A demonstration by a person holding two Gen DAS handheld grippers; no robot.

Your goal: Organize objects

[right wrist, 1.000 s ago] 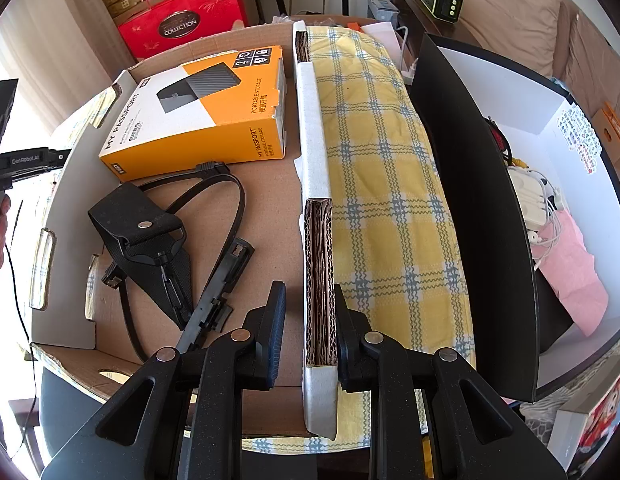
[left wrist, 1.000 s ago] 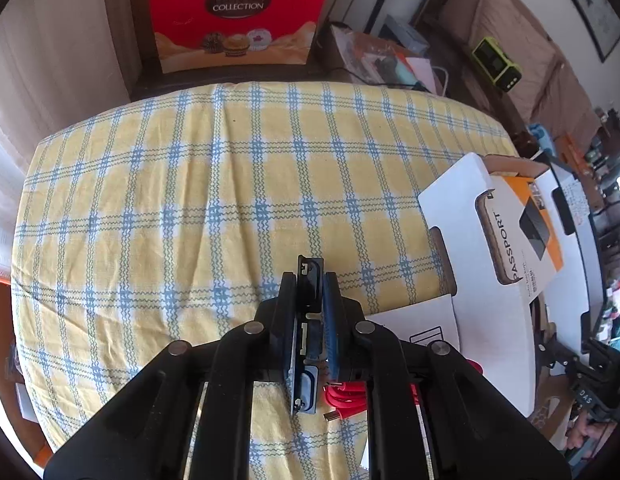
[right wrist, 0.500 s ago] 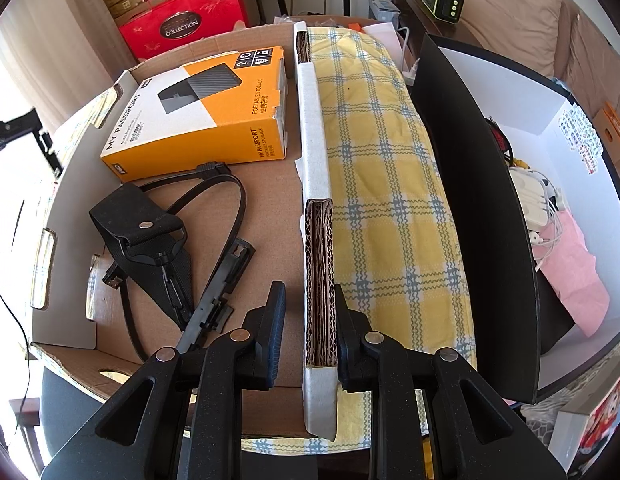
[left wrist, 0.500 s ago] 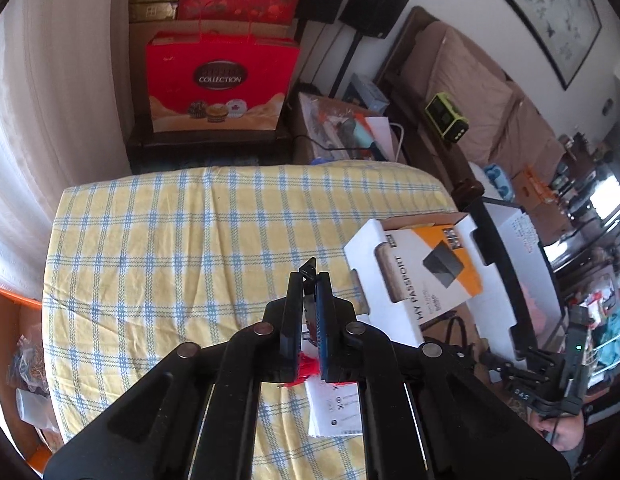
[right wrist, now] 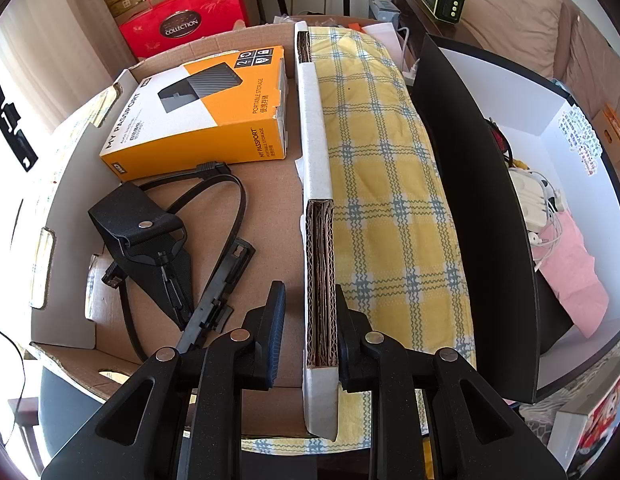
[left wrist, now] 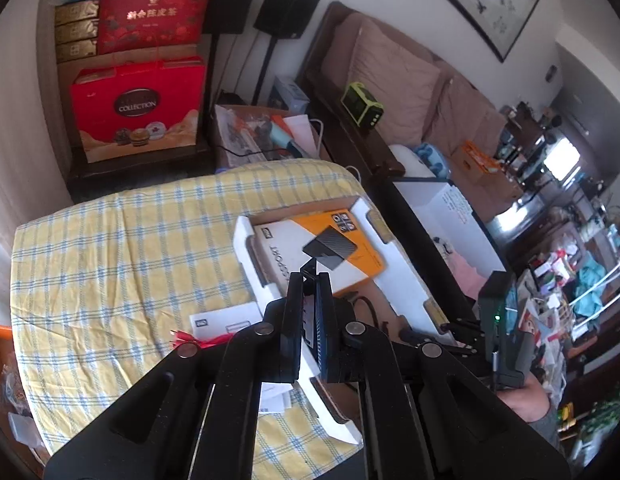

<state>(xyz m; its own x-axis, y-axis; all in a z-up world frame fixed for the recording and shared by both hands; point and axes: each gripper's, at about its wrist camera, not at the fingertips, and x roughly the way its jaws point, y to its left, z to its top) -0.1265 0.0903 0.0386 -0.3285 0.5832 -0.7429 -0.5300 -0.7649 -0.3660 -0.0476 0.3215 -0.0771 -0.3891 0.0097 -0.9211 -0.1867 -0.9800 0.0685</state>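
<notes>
My left gripper [left wrist: 309, 282] is shut on a flat black bracket [left wrist: 310, 270] and holds it in the air over the near side of the cardboard box [left wrist: 246, 240]. The orange hard drive package [left wrist: 338, 248] lies in that box. My right gripper [right wrist: 308, 300] straddles the box's right wall [right wrist: 316, 216]; its right pad touches the wall and a small gap shows on the left. In the right wrist view the orange package [right wrist: 202, 108], a black pouch with straps [right wrist: 146, 236] and a black plastic rail [right wrist: 218, 292] lie inside the box.
The yellow checked tablecloth [left wrist: 110, 264] carries a white leaflet [left wrist: 226, 322] and a red cable [left wrist: 198, 342]. A black-and-white bin [right wrist: 522, 184] with chargers and pink cloth stands to the right. Red gift bags [left wrist: 138, 112] stand behind the table.
My left gripper has risen and swung to the right with the black bracket, from above the tablecloth to over the cardboard box. My right gripper and the box have not moved.
</notes>
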